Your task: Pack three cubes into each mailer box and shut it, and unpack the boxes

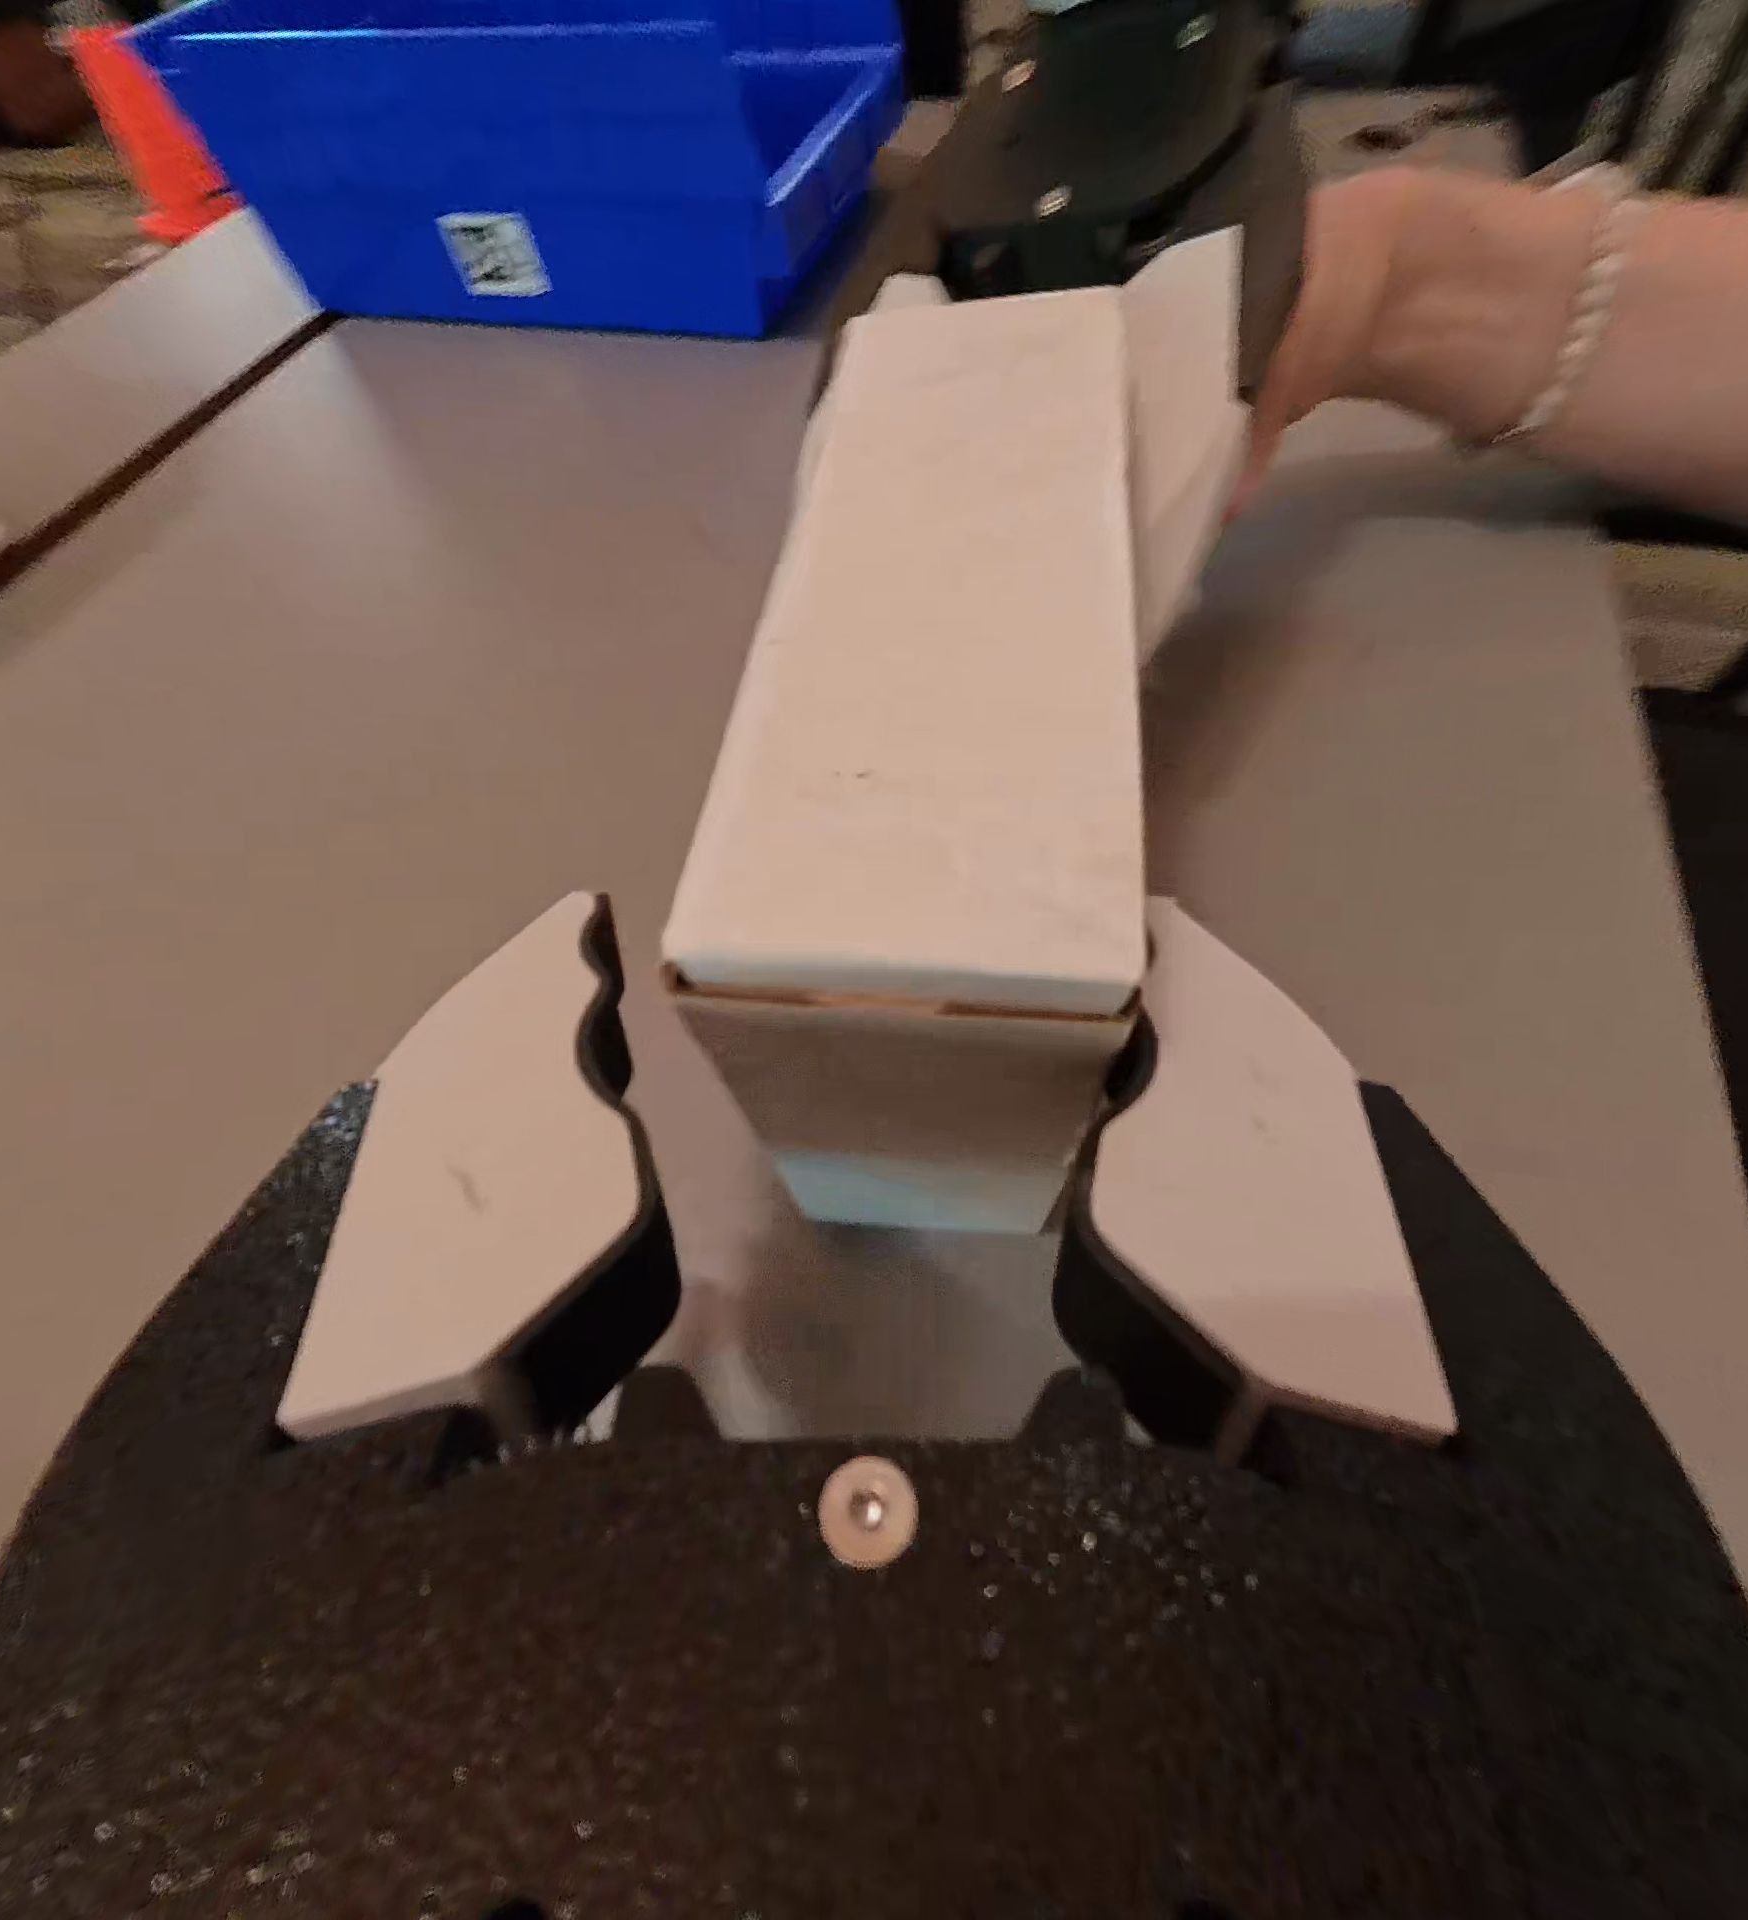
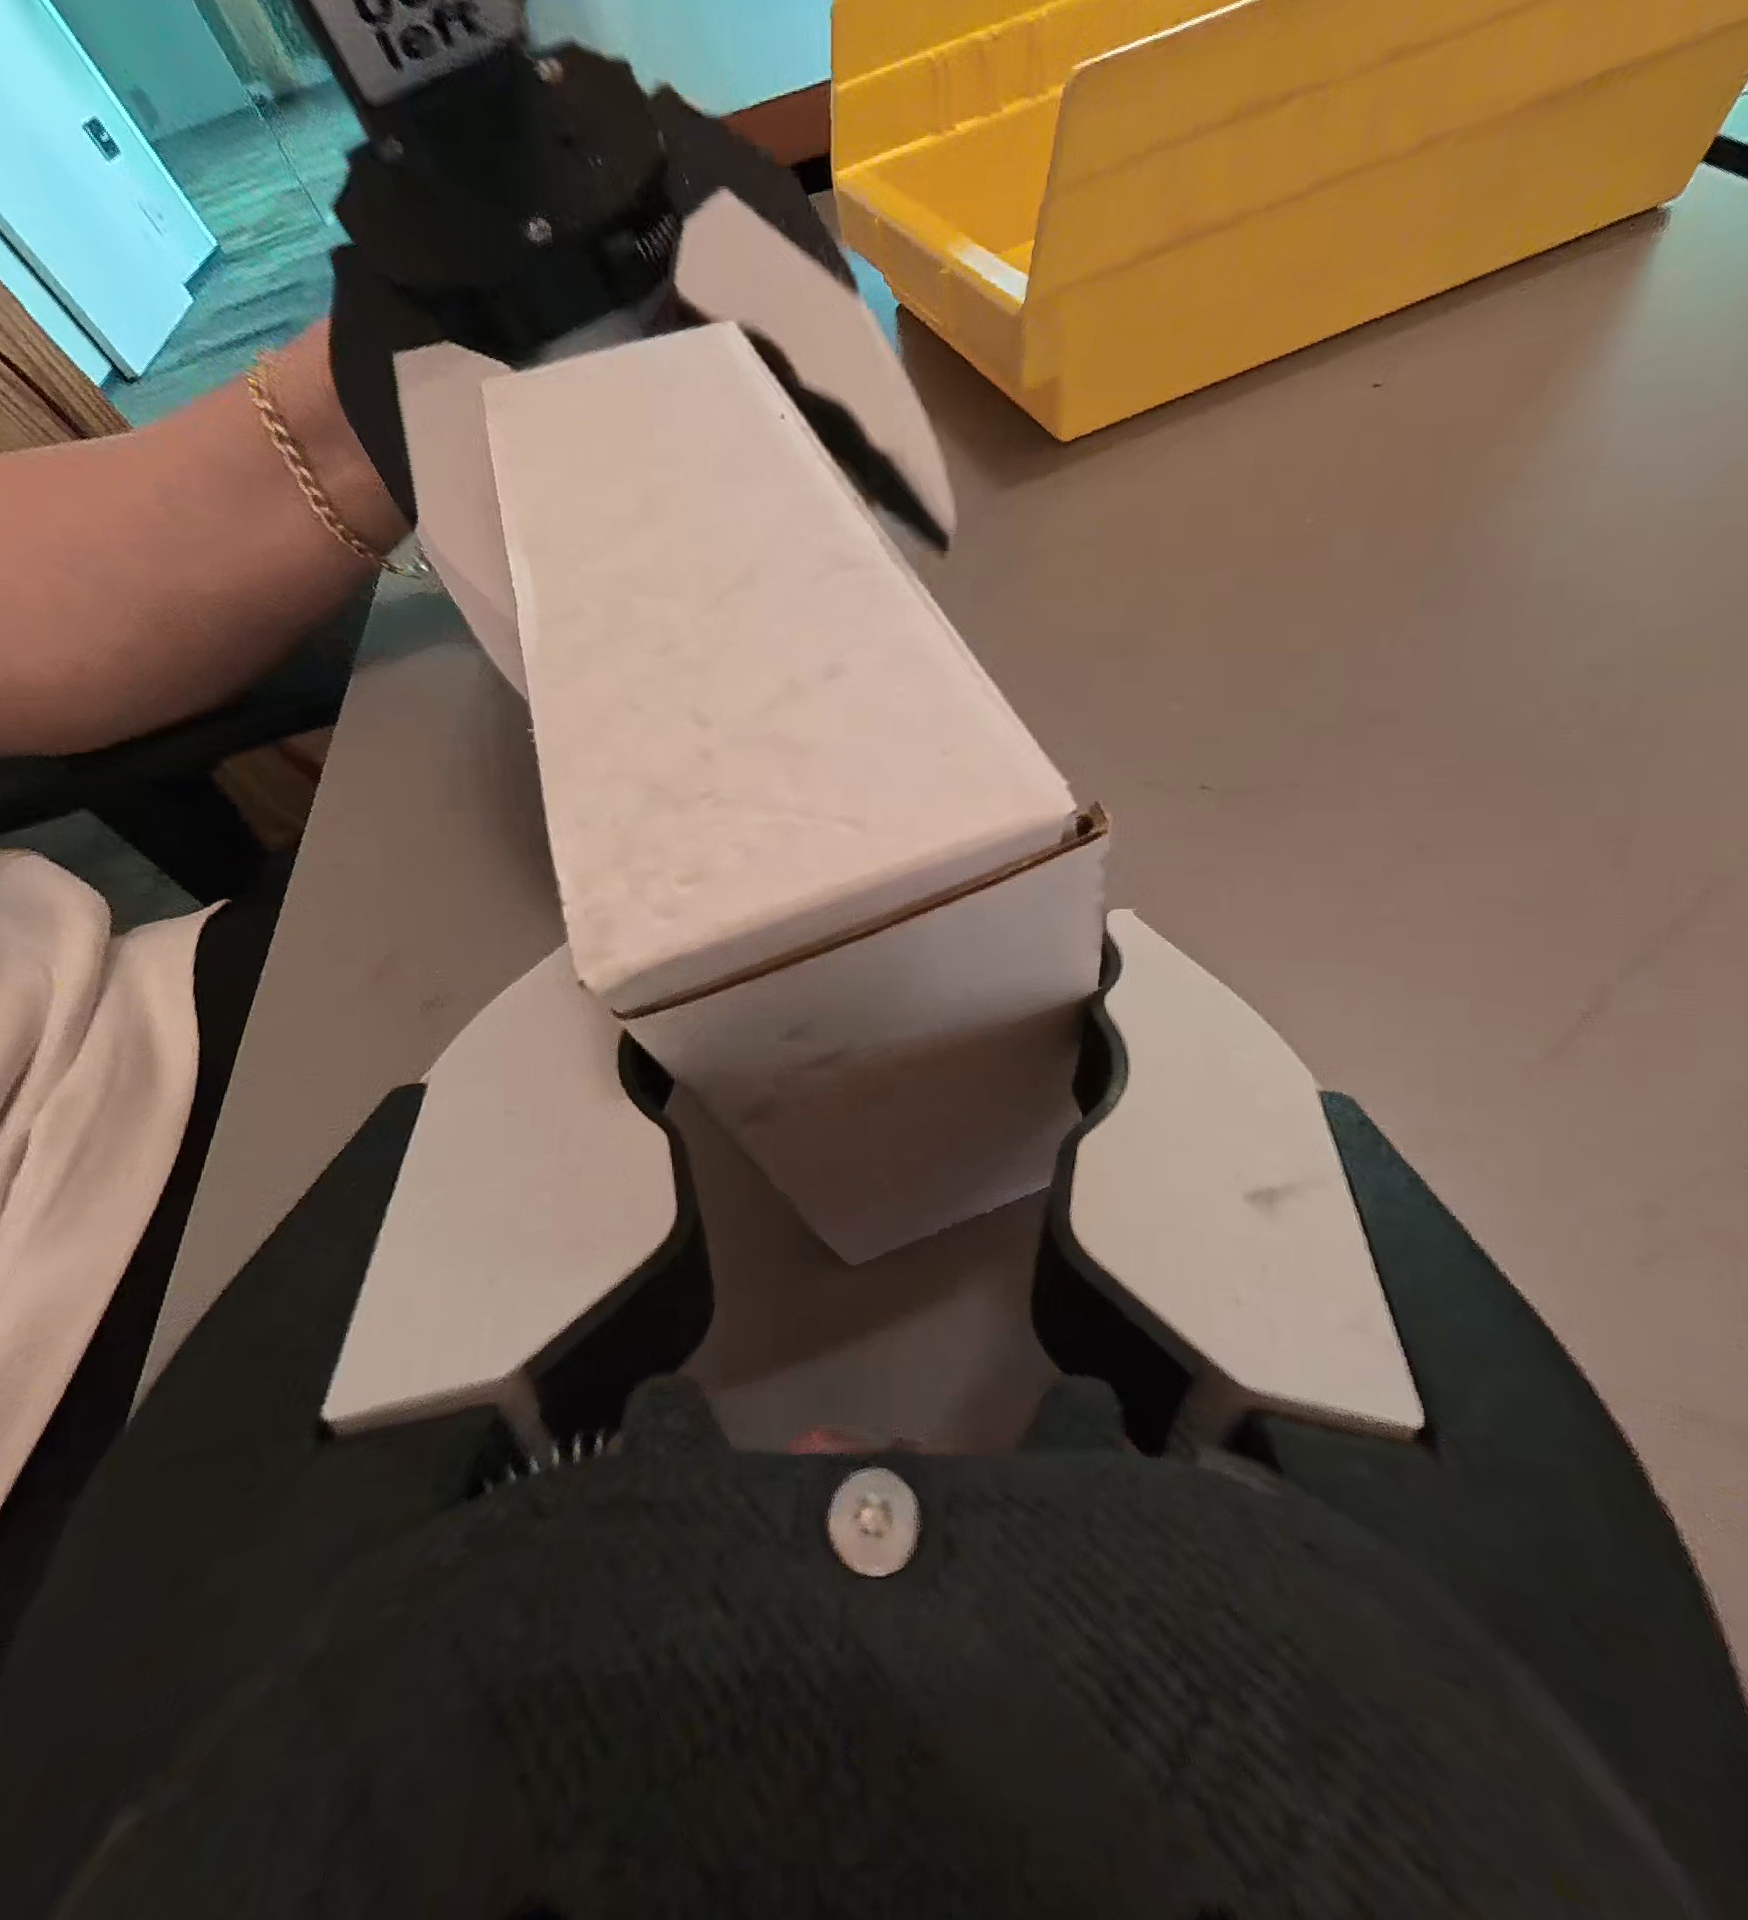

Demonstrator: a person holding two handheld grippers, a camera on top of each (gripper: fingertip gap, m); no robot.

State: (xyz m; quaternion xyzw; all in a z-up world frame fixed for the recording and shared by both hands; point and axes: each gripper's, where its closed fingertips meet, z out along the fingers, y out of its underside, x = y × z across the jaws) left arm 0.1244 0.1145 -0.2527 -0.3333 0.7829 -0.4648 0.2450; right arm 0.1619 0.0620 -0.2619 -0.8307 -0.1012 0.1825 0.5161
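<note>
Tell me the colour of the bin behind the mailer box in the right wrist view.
Yellow bin, clearest in the right wrist view.

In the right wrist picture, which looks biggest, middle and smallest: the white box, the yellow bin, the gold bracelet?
1. White box: looks biggest, but it is nearest the camera.
2. Yellow bin: farther off and cut off, so it may really be bigger.
3. Gold bracelet: smallest.
</note>
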